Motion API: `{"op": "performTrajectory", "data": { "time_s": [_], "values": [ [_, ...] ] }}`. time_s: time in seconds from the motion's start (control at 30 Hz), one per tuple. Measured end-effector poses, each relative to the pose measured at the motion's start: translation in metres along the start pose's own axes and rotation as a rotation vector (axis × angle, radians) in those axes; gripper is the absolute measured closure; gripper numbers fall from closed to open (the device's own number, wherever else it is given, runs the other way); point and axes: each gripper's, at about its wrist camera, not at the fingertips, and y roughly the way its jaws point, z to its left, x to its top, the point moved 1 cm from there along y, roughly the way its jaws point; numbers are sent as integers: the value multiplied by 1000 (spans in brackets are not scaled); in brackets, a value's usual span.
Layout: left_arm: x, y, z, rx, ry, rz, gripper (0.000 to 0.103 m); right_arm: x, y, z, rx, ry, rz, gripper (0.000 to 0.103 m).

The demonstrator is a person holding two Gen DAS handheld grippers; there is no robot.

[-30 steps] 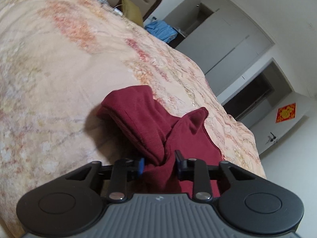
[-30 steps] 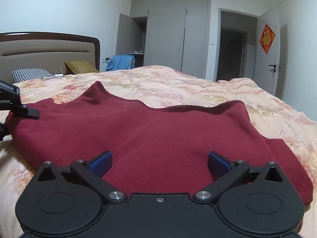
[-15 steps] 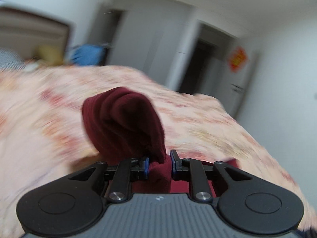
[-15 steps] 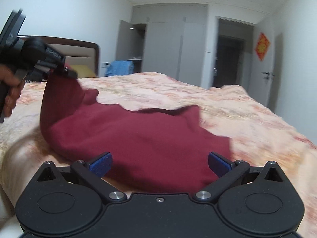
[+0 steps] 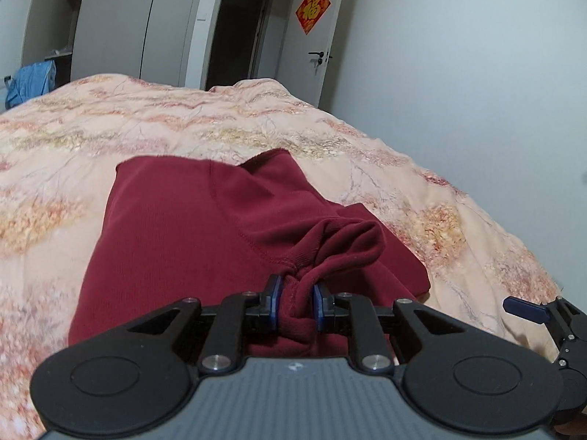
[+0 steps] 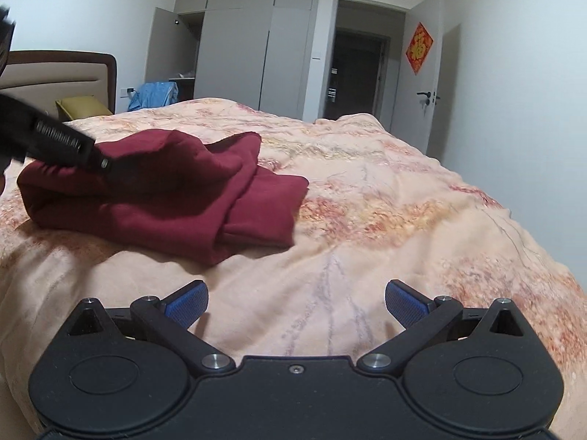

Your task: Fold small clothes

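Observation:
A dark red garment lies folded over on itself on the floral bedspread. My left gripper is shut on a bunched edge of it, the cloth squeezed between the blue pads. In the right wrist view the same garment sits at the left, and the left gripper reaches into its top from the left. My right gripper stands open over bare bedspread, short of the garment, with nothing between its fingers. One of its blue fingers shows at the right edge of the left wrist view.
The bed carries a brown headboard and a yellow pillow at the far left. A blue cloth hangs by the grey wardrobe. Beyond the bed is an open doorway. The bed's edge drops off at the right.
My left gripper has rolled and carried the garment's edge across, so the spread garment now lies doubled over. My right gripper has drawn back off the cloth onto bare bedspread.

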Motion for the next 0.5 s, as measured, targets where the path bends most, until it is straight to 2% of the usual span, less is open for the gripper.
{"op": "performTrajectory", "data": {
  "time_s": [0.07,0.13,0.17,0.27,0.3,0.33,0.4,0.5],
  "values": [
    [0,-1,2,-13,-23,-2,83,1,3,1,3,8,2,0],
    [0,-1,1,-20,-26,0,78,3,4,3,3,15,2,0],
    [1,-2,6,-33,-29,-1,71,3,5,3,2,17,0,0],
    [0,-12,10,-118,-65,-16,36,6,5,5,-5,21,-13,0],
    [0,-16,11,-143,-80,-30,29,7,4,4,-5,24,-20,0],
    [0,-21,12,-155,-91,-44,26,9,4,4,-4,29,-27,0],
    [1,-33,13,-152,-101,-72,12,14,2,1,4,53,-47,0],
    [3,-53,22,-106,-132,-121,6,27,1,-4,57,115,-79,0]
  ]
}}
